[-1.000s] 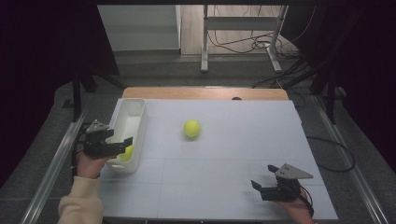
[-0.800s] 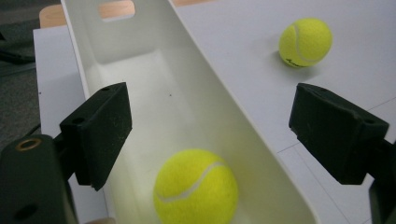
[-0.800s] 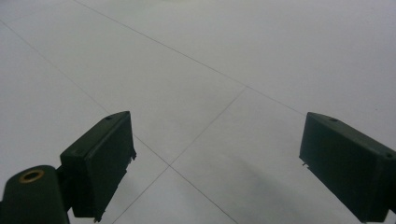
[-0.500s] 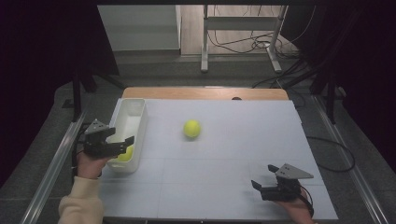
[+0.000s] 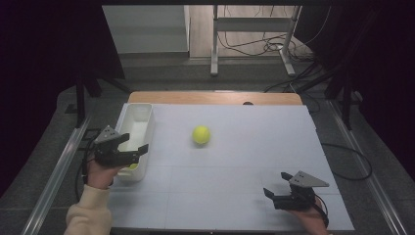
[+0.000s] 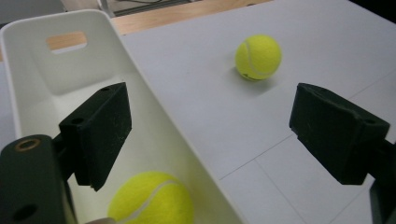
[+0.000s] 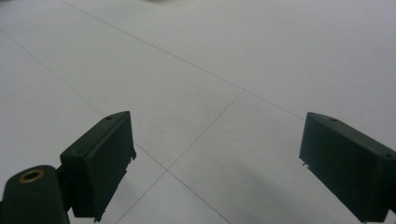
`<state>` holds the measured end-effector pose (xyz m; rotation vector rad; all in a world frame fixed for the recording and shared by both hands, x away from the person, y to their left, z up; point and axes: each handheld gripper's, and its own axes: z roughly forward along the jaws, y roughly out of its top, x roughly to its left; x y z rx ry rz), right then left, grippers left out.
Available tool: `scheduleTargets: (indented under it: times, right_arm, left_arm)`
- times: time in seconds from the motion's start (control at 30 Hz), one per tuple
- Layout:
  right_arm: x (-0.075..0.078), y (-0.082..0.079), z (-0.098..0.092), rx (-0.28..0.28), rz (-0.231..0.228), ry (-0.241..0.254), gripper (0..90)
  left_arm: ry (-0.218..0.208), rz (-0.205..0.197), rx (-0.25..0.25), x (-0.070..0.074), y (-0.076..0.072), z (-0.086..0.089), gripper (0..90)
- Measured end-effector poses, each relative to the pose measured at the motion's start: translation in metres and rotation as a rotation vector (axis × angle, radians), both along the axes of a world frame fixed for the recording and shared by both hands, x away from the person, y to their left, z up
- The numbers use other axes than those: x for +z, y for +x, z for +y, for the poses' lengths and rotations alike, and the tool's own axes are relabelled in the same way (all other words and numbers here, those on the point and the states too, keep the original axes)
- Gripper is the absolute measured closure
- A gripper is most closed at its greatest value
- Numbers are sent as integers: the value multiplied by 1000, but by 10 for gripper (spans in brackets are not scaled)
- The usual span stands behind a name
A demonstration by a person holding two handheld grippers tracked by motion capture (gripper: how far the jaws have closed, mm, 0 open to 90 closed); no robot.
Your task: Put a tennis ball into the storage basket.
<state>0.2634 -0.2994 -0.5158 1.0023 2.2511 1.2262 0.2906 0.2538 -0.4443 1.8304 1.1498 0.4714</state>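
White plastic, a long rectangular bin [image 5: 137, 128] with a slot handle in its far end wall, stands at the left edge of the pale grey bench [image 5: 254, 161], and a fuzzy yellow-green tennis ball [image 6: 152, 199] lies on its floor at the near end. Above that end hangs the left hand-held gripper [image 5: 128, 147], jaws wide apart and gripping nothing, straddling the bin's right wall. A second yellow-green tennis ball [image 5: 201, 134] rests on the open bench, well apart from the bin; its white seam shows, but no brand or lettering can be read on either ball. Near the front right corner the right hand-held gripper [image 5: 275, 185] sits low over bare bench, jaws spread and empty
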Motion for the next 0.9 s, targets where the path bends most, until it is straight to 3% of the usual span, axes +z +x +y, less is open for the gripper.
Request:
scheduleTargets:
  times: [0.37,0.9]
  right_arm:
    - [-2,1,0,4,7,2,105]
    - [-2,2,-2,17,4,13,107]
  left_arm:
    - [-102,-64,-54,10,-7,-9,142]
    - [-121,-72,-117,9,-5,-41,141]
